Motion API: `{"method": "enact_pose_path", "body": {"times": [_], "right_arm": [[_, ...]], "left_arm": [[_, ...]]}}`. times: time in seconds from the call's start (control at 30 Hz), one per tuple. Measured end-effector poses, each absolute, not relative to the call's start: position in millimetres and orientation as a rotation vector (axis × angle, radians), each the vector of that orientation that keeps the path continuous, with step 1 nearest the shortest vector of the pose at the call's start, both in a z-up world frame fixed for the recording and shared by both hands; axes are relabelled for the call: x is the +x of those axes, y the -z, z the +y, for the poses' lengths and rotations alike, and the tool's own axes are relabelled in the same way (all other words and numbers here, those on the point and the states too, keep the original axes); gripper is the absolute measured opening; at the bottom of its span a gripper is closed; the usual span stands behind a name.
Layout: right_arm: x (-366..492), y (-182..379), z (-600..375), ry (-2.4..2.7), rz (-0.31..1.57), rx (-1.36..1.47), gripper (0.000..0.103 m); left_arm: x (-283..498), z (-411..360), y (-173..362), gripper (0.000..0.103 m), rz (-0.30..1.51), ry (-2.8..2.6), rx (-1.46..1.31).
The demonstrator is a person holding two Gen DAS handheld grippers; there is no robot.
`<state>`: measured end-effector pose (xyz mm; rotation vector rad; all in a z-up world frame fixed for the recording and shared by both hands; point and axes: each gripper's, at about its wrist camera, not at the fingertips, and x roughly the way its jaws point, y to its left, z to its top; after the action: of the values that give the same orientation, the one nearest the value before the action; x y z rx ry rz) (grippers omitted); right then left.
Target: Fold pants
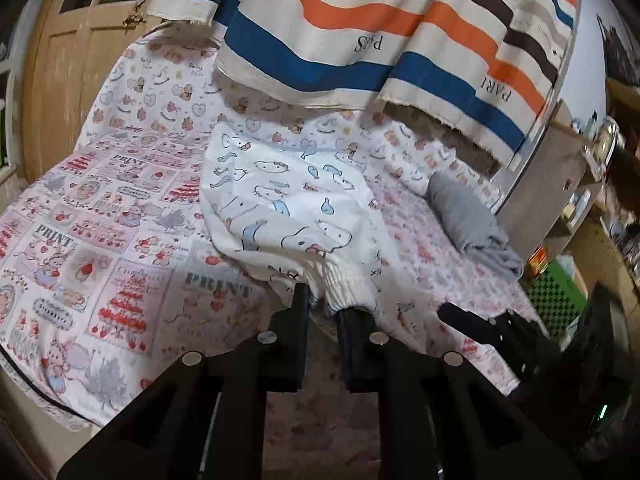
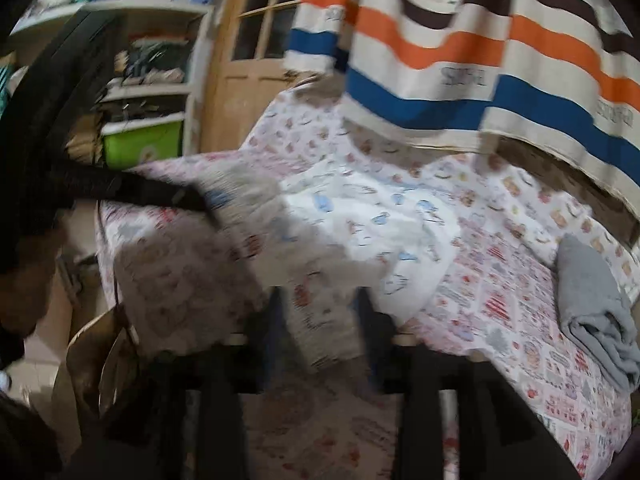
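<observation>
White pants with blue cartoon print (image 1: pixel 288 200) lie on the patterned bed sheet (image 1: pixel 100 220). My left gripper (image 1: pixel 322 304) is shut on the ribbed white waistband (image 1: pixel 348 284) and lifts that end a little. My right gripper (image 1: pixel 472 320) shows at the right of the left wrist view, next to the pants' edge. In the blurred right wrist view, the pants (image 2: pixel 380 216) reach from mid-bed to my right gripper (image 2: pixel 320 292), whose fingers (image 2: pixel 276 312) stand apart with cloth between them. My left gripper (image 2: pixel 200 200) holds the pants' left end there.
A folded grey garment (image 1: pixel 476 224) lies at the bed's right side, also in the right wrist view (image 2: pixel 592 304). A striped curtain (image 1: pixel 360 32) hangs over the far side. A wooden door (image 1: pixel 64 60) stands left, shelves (image 2: pixel 148 60) and a green bin (image 2: pixel 140 148) beside the bed.
</observation>
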<state>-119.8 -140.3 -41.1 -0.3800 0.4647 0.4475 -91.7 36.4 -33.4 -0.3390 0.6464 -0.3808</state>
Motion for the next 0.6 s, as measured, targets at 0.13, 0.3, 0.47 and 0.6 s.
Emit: {"method": "enact_pose_path", "body": {"times": [0.13,0.3,0.47,0.6], "right_arm": [[-128.4,49.3,-129.6,-0.42,0.404,-0.456,0.071],[-117.6,63.8,-114.2,-0.296,0.392,-0.71,0.071],[-118.6,74.0,-103.5,-0.36,0.414,-0.853,0.07],[-114.3,74.3,-98.1,-0.37,0.423,-0.879,0.068]], "left_arm": [[-83.1,39.6,30.5,0.012,0.655,0.39,-0.37],[-79.6,42.0,27.9,0.012,0.68,0.432,-0.396],[-78.5,45.0,22.3,0.012,0.662,0.435,-0.413],[-76.6,45.5,18.9,0.012,0.656,0.445,-0.422]]}}
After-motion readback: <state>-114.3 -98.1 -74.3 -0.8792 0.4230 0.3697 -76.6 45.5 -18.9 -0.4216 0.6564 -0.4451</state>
